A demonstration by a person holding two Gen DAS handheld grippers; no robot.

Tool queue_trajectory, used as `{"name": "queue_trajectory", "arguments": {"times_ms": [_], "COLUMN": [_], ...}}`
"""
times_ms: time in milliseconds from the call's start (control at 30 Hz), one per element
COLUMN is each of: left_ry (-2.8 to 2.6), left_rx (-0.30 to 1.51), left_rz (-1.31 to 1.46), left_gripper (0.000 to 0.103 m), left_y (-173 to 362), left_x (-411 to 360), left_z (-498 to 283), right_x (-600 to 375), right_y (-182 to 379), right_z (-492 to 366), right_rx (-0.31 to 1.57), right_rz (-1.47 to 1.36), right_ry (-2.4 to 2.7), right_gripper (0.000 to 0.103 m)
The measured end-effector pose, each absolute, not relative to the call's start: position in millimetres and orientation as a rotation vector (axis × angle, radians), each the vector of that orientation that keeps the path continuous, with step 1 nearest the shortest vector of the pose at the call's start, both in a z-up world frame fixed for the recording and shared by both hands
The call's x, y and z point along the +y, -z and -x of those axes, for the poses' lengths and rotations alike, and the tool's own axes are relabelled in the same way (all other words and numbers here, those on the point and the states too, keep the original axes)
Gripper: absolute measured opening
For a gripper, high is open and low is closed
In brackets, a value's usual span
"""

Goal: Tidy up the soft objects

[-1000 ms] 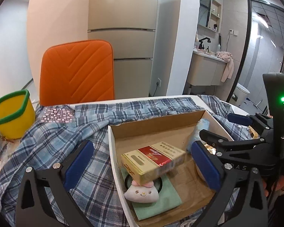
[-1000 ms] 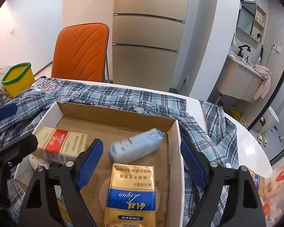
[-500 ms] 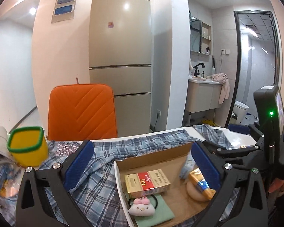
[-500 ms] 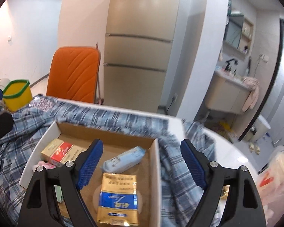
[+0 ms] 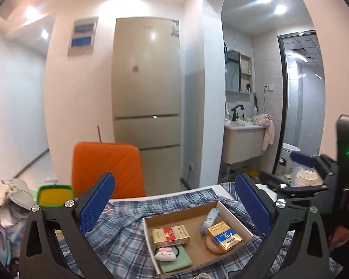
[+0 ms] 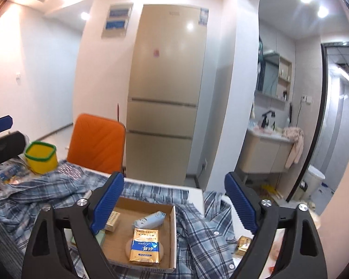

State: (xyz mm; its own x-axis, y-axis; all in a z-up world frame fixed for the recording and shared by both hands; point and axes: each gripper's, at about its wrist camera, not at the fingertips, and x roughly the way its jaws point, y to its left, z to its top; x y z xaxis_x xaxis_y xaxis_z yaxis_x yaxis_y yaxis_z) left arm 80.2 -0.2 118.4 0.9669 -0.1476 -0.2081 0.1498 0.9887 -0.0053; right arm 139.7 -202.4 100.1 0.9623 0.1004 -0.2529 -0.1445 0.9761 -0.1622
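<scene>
Both grippers have risen and tipped up since the earlier frames: I now see the fridge whole and the ceiling lights, and the box sits low and small in each view.

Items, left to right, from my left wrist view:
- Yellow tub [image 5: 55, 196], green rim, at far left among clutter.
- Orange chair [image 5: 107, 169], behind the table.
- Plaid shirt [image 5: 125, 230], blue and grey check, crumpled, spread under and around the box.
- Cardboard box [image 5: 235, 218], shallow, white outside, brown inside, lying on the shirt.
- Box contents: red-and-cream carton [image 5: 171, 234] at left; white plush toy [image 5: 164, 254] with pink bow, on a green cloth [image 5: 176, 262] at the near left corner; pale blue tissue pack [image 5: 209, 218] near the far wall; gold-and-blue packet [image 5: 224, 237] at right, resting on a round beige pad.

Gripper entries:
- Left gripper [image 5: 174, 211]: blue pads spread wide, nothing between them, held above and short of the box, pointing slightly downward.
- Right gripper [image 6: 174, 209]: jaws opening, nothing between the pads, also above and short of the box; its black frame with a green light shows at the right edge of my left view.

From my right wrist view, the tissue pack lies slanted at the far side, with the gold packet nearer the camera. A second gold packet [image 6: 243, 248] lies outside the box, on the table at right, beside the shirt.
</scene>
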Motion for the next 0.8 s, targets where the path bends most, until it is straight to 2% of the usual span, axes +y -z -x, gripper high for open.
{"name": "queue_trajectory", "arguments": {"times_ms": [67,367,800], "left_ry": [0.137,0.097,0.032], "left_rx": [0.189,0.095,0.084], "left_rz": [0.000,-0.048,-0.063], "left_gripper": [0.103,0.103,0.103], "left_y": [-120.4,-117.9,-44.7], "left_x": [2.6,-1.2,-7.6], "left_z": [-63.9,-5.7,18.1], "right_x": [-204.0,-210.3,-214.9], "right_y": [-107.4,-114.3,-67.7], "right_z": [-119.9,-46.9,-16.1], "right_rx": [0.208,0.100,0.083], "right_rz": [0.180,0.147,0.079], "right_ry": [-0.135,-0.159,-0.139], "right_gripper": [0.103,0.103,0.103]}}
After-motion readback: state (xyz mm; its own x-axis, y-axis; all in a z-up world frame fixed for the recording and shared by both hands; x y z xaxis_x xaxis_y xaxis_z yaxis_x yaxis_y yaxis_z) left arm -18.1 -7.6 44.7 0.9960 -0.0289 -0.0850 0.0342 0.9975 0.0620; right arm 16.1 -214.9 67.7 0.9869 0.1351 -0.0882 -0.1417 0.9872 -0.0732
